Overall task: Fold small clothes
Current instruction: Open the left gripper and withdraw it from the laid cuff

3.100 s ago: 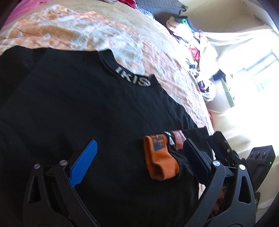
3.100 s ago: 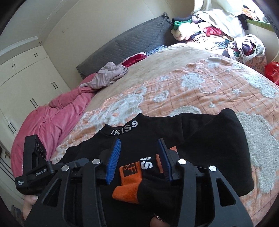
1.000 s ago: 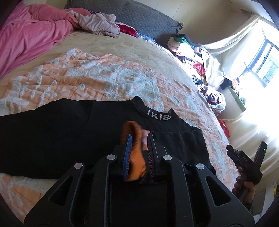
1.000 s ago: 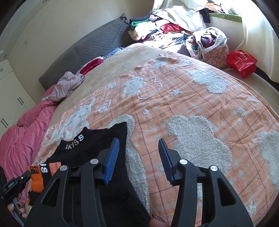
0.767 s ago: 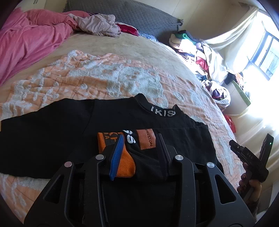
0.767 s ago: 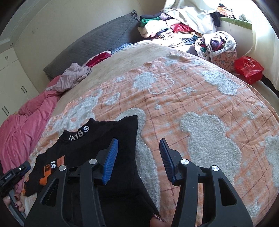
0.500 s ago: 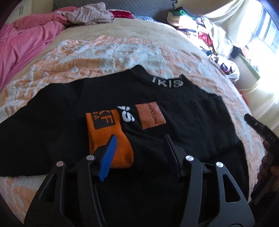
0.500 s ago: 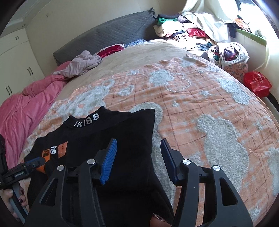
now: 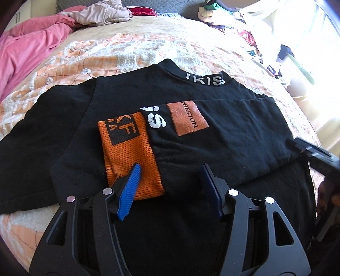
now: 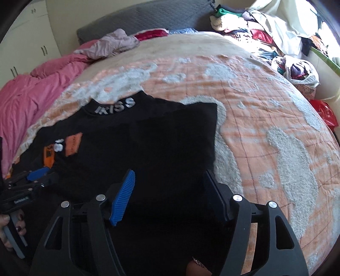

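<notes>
This is a bedroom in a home. A wide bed [image 10: 265,102] fills most of the view, spread with an orange-and-white blanket [image 10: 276,131], a pink duvet [image 10: 27,95] bunched at one side and a grey padded headboard [image 10: 148,14] behind. White wardrobes [image 10: 27,42] stand along the wall. Heaps of clothes [image 10: 255,29] pile up by a bright window [image 9: 325,42].

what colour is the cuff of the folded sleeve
Orange, with a black logo block; the sleeve cuff shows best in the left wrist view.
</notes>
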`<state>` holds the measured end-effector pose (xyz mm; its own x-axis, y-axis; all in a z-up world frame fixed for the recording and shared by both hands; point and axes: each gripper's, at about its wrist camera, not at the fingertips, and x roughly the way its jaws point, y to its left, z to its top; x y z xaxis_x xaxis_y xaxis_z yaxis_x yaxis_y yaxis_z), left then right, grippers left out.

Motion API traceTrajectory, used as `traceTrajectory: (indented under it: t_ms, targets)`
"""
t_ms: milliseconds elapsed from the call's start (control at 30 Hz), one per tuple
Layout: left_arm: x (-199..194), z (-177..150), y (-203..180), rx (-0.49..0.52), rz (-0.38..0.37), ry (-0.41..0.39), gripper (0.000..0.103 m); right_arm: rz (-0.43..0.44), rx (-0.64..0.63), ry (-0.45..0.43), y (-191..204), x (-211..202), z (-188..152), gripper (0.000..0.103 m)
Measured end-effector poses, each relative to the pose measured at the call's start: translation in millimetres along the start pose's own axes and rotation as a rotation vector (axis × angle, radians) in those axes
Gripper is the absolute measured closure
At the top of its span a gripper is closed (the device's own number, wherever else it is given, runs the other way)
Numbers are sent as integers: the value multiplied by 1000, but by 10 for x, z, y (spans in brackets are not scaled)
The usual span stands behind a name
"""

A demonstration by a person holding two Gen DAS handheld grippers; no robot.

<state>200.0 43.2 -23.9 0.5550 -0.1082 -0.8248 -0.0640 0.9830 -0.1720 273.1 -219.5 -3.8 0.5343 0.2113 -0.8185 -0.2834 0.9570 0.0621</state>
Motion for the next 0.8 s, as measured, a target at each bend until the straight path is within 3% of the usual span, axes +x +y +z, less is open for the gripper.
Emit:
traceTrajectory:
  t_ms: [33, 167, 333, 467, 567, 667, 800]
  targets:
    - [1, 2, 3, 2, -4, 3, 53, -33, -6, 32, -37, 84, -30, 37]
    - [-10, 25, 7, 2, -15, 16, 53, 9, 42, 35, -133, 106, -36, 35]
    - [-15, 8, 25, -8, -26, 5, 53, 13, 31, -46, -61, -81, -15, 35]
    - [-16, 1, 30, -20, -31, -4, 51, 103, -45, -108, 156, -234, -18, 35]
    - [-28, 3, 27, -26, -31, -4, 51, 154, -87, -70, 289, -168, -25, 35]
    - [-50, -1, 38, -35, -38, -3, 51, 115, -99, 50, 368, 52, -77, 35]
    - [-79, -3, 60, -51, -42, -1, 51, 128, -93, 47, 354, 33, -63, 35]
